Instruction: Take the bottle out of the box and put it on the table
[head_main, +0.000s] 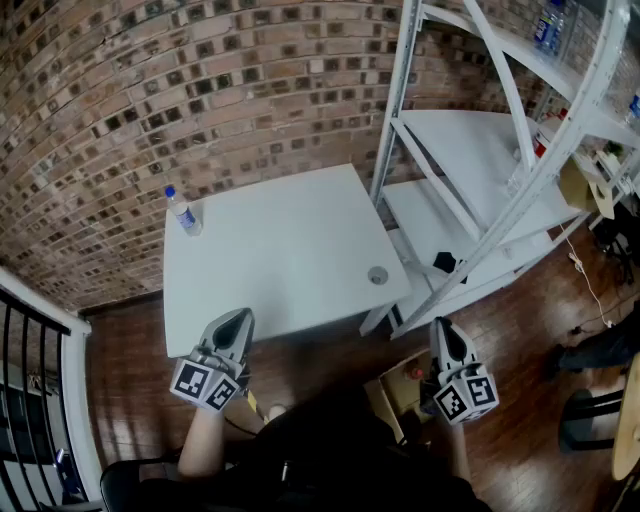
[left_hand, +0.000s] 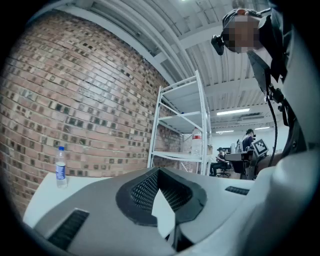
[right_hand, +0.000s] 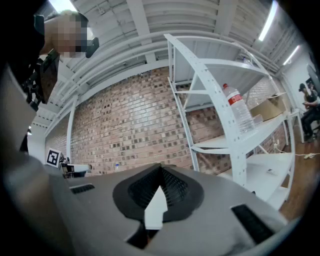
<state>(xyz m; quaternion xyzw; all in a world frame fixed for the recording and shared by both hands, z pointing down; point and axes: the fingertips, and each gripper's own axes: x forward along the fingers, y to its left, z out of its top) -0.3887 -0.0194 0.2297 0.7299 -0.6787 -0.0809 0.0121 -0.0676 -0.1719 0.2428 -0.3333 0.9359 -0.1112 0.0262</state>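
Observation:
A clear bottle with a blue cap (head_main: 183, 212) stands upright on the far left corner of the white table (head_main: 290, 250). It also shows in the left gripper view, where the bottle (left_hand: 60, 169) is far off at the left. My left gripper (head_main: 240, 318) hovers over the table's near edge, jaws shut and empty, tips meeting (left_hand: 159, 171). My right gripper (head_main: 441, 326) hangs off the table's right side above the floor, also shut with nothing in it (right_hand: 161, 168). An open cardboard box (head_main: 398, 388) sits on the floor below, between the grippers; its contents are unclear.
A small round object (head_main: 377, 275) lies near the table's right edge. A white metal shelf rack (head_main: 480, 170) stands to the right, holding a large bottle (right_hand: 239, 112). A brick wall (head_main: 200, 90) runs behind the table. A black railing (head_main: 30, 400) is at the left.

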